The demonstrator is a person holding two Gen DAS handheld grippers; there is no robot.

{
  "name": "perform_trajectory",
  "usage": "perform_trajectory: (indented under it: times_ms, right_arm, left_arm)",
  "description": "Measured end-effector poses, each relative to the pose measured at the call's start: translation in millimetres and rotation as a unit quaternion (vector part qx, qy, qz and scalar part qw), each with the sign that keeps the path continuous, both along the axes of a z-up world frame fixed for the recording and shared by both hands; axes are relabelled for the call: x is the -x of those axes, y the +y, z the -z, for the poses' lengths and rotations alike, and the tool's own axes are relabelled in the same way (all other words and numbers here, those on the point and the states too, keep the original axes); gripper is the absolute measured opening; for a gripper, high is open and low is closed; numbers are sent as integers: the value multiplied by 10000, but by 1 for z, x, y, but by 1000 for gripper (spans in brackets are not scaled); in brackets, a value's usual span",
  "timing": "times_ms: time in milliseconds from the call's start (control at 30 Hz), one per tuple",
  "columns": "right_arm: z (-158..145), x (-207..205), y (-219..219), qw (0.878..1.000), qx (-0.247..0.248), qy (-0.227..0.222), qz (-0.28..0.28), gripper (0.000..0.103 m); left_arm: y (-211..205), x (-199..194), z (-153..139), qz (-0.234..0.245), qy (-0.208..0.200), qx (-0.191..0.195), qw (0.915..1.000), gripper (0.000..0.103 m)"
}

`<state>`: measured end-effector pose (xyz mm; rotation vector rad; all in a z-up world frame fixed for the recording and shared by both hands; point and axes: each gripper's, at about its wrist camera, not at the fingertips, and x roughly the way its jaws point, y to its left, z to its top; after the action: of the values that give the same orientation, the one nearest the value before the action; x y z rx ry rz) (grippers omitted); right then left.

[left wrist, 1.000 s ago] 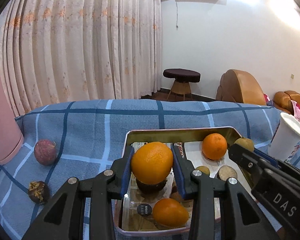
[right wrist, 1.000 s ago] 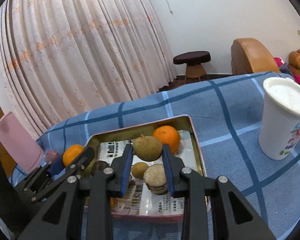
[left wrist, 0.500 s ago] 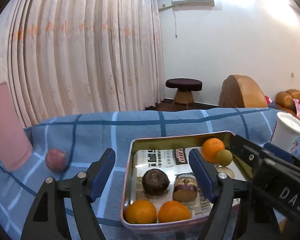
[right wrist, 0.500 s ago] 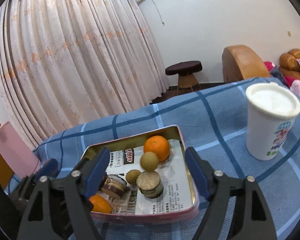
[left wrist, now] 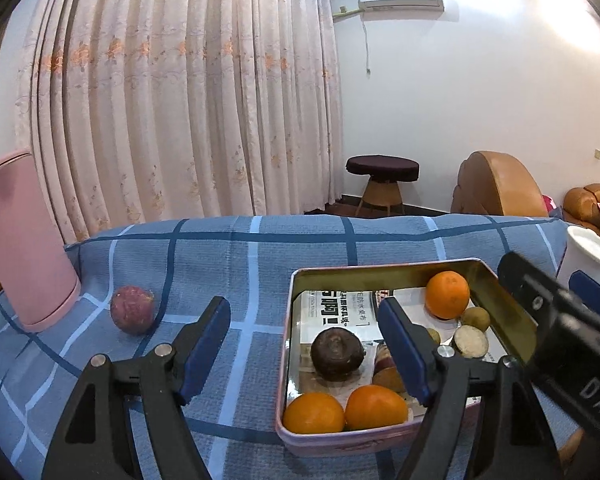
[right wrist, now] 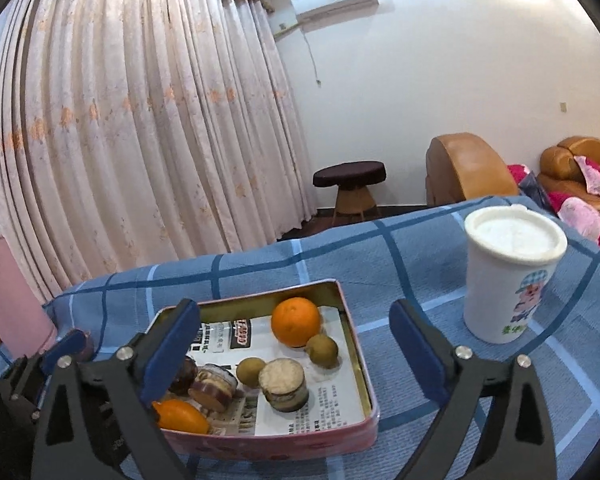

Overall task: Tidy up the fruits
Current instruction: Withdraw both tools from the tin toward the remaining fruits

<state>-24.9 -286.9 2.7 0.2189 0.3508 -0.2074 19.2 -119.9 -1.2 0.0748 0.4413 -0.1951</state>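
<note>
**A:** which fruit's next?

**B:** I'd guess the reddish round fruit (left wrist: 132,309) out on the checked cloth (left wrist: 260,248), ahead-left of the left gripper (left wrist: 304,340), the nearer one. Both it and the right gripper (right wrist: 296,350) gape wide, holding nothing. Metal tin (left wrist: 380,273) sits right with smooth oranges.

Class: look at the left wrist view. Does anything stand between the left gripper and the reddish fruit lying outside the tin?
Nothing visible does. Only bare blue cloth lies between the open left gripper and the reddish fruit. The pink container stands farther left, off that line.
</note>
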Motion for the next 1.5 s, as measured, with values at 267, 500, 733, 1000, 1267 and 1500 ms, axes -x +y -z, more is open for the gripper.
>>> perform_trajectory:
  times_ms: [267, 500, 733, 1000, 1267, 1500]
  right_arm:
    - [2, 1, 2, 10000, 77, -7, 58, 98]
    - [2, 7, 4, 10000, 46, -14, 69, 98]
    - [-1, 14, 21, 9996, 254, -110, 44, 98]
    - [-1, 27, 41, 9992, 371, -150, 23, 98]
    - [0, 26, 73, 9993, 356, -63, -111, 98]
    - [1, 17, 115, 9977, 467, -9, -490, 98]
  left_arm:
    - [9, 5, 2, -66, 70, 31, 9999, 77]
    - [21, 10, 1, -214, 0, 86, 9997, 77]
    - [37, 17, 1, -320, -77, 74, 9994, 77]
    - [57, 23, 2, -347, -116, -28, 9993, 77]
    - [84, 17, 4, -445, -160, -329, 9983, 77]
    - [130, 0, 7, -885, 88, -190, 9959, 77]
